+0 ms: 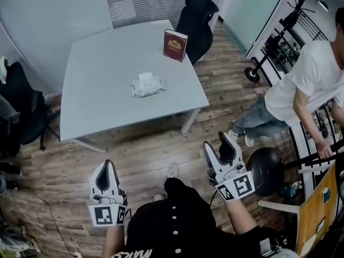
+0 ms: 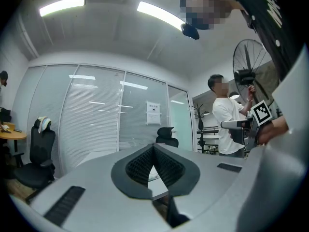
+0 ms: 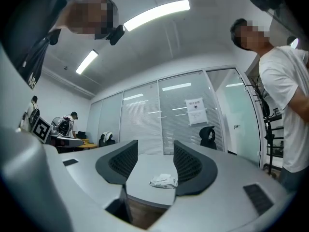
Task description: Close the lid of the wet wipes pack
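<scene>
1. Ahead of us, the grey table stands well apart from both grippers.
2. Our right gripper gapes wide and empty. Its own view frames the distant wet wipes pack between the jaws.
3. Our left gripper has its tips touching, gripping nothing.
4. The wet wipes pack lies mid-table.

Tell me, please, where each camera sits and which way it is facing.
Head view: on the person's head, facing steeply down at the table and wet wipes pack; left gripper, right gripper and dark torso show.
Left gripper view: on that gripper, facing the glass wall; its jaws meet.
Right gripper view: on that gripper, facing the pack; its jaws stand apart.
Shared: head and right gripper views show the pack.
</scene>
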